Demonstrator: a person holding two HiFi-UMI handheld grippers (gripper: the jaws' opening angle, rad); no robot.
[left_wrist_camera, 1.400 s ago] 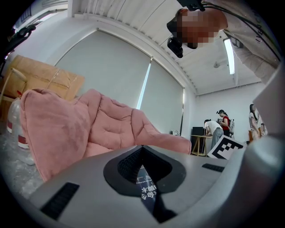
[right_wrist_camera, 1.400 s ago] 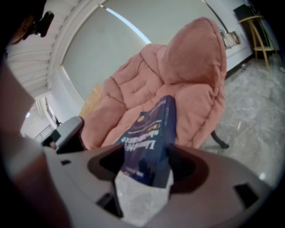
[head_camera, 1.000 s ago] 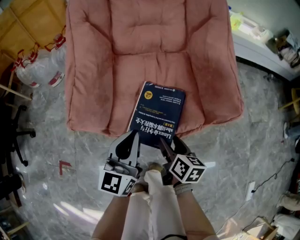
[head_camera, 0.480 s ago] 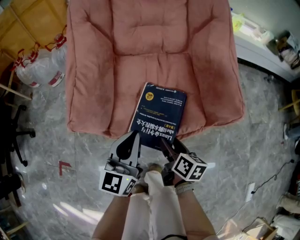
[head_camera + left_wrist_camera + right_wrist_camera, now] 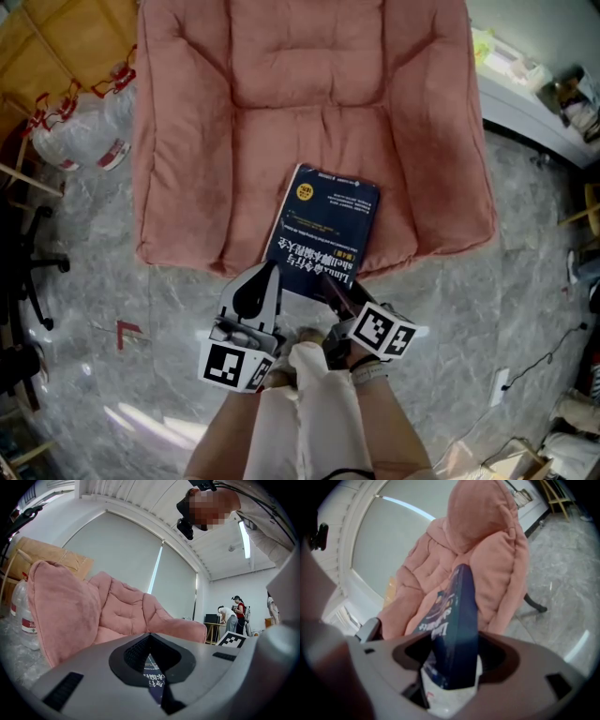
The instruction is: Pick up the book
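Pinching the near edge of the one thick dark-blue glossy book [image 5: 322,230], which lies on the near part of the single pink padded chair [image 5: 281,94], are the right gripper [image 5: 330,287] fingers; the left gripper [image 5: 255,294] fingers sit pressed together, empty. Probably heavy, stiff, slippery: a deeper bite suits.

Pink cushioned chair [image 5: 309,84] is standing on grey marbled floor [image 5: 112,281]; dark blue book [image 5: 323,225] is lying at the seat's front edge.

One book [image 5: 322,223], one pink armchair [image 5: 309,103], two claws: left claw [image 5: 265,281], right claw [image 5: 330,289]
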